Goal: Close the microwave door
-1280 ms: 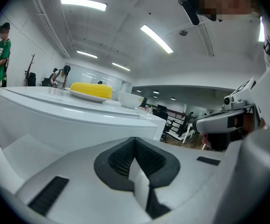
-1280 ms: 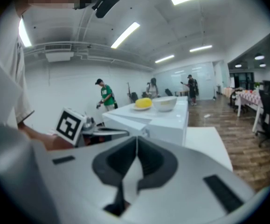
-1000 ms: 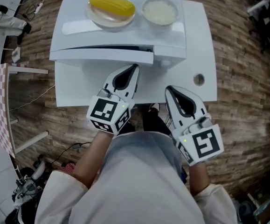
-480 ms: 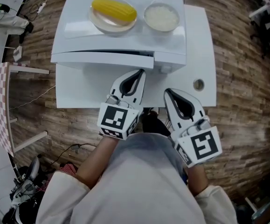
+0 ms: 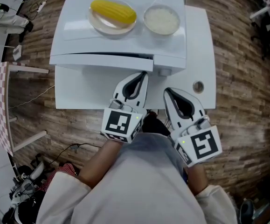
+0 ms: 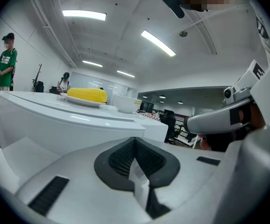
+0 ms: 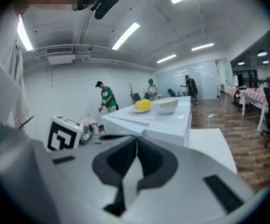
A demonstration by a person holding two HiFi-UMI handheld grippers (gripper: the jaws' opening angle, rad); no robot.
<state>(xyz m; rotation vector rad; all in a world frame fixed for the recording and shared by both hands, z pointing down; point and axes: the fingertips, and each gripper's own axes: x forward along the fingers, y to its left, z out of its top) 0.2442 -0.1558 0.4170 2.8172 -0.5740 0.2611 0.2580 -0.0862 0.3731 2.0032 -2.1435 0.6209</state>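
Wood-plank floor all round; white table with the white microwave on it, which serves as reference for everything below. On top of the microwave: a plate with a yellow corn cob toward its left, a bowl of white rice toward its right. The microwave door runs left to right along the microwave's front face, long axis horizontal. A dark seam shows along its top edge, and its right-hand end seems to stand slightly proud of the body, so I judge it not fully latched. The left gripper sits directly in front of that right-hand end, tip just short of the door, with contact not confirmed. The right gripper is in front of the microwave's right corner, further back from the front face. The left is therefore nearer, and the door lies straight ahead of its tip, so a forward push looks sufficient. Both pairs of tongs are pressed together with nothing between them, as each gripper view shows. Writing: no brand or label legible on the microwave; only black-and-white square markers on the gripper cubes.
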